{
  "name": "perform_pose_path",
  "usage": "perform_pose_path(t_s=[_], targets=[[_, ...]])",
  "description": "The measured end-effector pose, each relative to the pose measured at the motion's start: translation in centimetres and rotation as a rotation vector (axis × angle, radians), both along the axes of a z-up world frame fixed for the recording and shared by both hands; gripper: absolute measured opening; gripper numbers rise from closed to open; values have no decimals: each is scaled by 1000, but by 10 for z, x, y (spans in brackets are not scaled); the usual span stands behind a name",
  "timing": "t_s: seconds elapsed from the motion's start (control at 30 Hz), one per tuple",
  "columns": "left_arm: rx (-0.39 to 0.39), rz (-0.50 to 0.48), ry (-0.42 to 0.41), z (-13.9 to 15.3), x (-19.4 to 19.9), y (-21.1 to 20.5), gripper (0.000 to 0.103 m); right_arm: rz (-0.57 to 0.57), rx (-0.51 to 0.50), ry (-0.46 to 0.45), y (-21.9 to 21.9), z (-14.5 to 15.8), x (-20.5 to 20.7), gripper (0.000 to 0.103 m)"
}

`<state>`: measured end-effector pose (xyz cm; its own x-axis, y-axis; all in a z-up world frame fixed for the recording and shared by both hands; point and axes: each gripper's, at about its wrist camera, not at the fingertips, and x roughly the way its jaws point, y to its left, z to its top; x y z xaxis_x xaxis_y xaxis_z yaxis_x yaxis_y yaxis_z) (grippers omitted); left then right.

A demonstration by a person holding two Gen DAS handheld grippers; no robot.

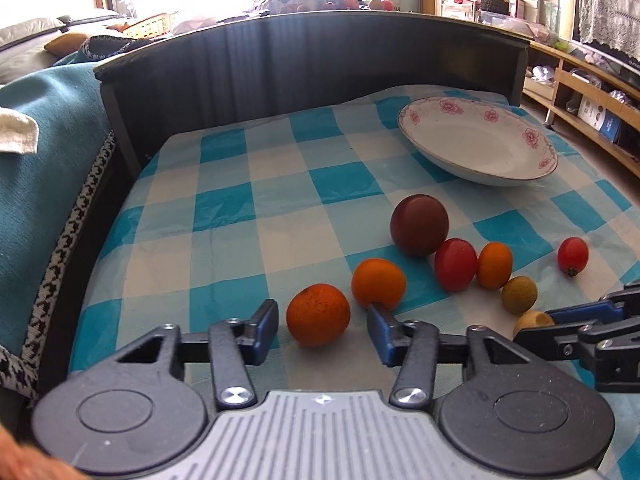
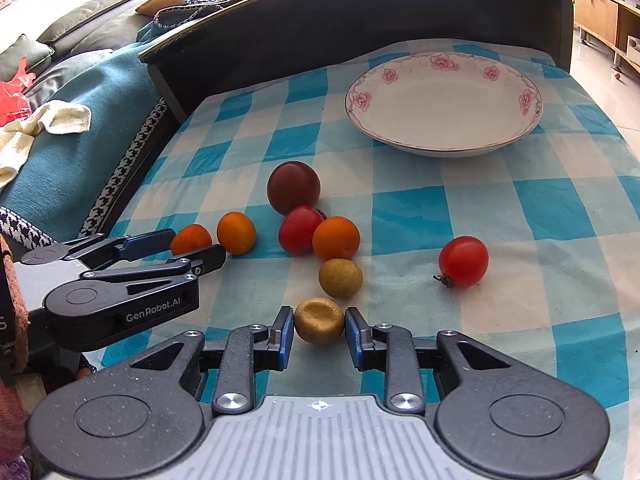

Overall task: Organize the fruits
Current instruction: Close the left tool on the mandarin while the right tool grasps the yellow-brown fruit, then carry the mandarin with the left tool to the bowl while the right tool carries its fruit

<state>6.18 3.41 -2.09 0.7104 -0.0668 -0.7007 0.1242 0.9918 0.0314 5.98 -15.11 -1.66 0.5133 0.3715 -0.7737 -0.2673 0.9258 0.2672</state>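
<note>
Several small fruits lie on a blue-and-white checked cloth (image 2: 408, 216). My left gripper (image 1: 322, 318) is open around an orange (image 1: 318, 314), with clear gaps on both sides; it also shows in the right wrist view (image 2: 190, 240). My right gripper (image 2: 319, 326) has its pads against a yellow-brown fruit (image 2: 319, 320) resting on the cloth. Beyond lie a second orange (image 2: 236, 232), a dark plum (image 2: 293, 187), a red tomato (image 2: 300, 229), a small orange (image 2: 335, 238), a greenish fruit (image 2: 340, 278) and a lone tomato (image 2: 463, 261). An empty flowered plate (image 2: 444, 136) stands at the back right.
A dark raised board (image 2: 320, 20) borders the table's far side. A teal blanket (image 2: 80, 152) with a cream towel (image 2: 44, 124) lies to the left. Wooden shelving (image 1: 580, 120) stands beyond the right edge.
</note>
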Motion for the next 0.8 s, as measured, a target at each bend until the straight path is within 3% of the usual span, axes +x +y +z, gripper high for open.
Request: perform_pose_path(t_s=[0.13, 0.27, 0.37, 0.53, 0.63, 0.8], targets=[[4, 5, 10, -1, 2, 0, 49, 2, 2, 4, -1, -1, -1, 23], [-40, 25, 24, 2, 2, 8, 42, -1, 2, 2, -2, 1, -2, 23], [-75, 33, 42, 4, 0, 12, 42, 3, 0, -6, -1, 3, -2, 23], [-29, 13, 39, 3, -7, 6, 42, 4, -13, -14, -2, 5, -6, 23], [-64, 10, 55, 4, -10, 8, 42, 0, -16, -11, -4, 5, -8, 23], [-43, -1, 49, 3, -11, 4, 42, 3, -32, -6, -4, 4, -9, 23]])
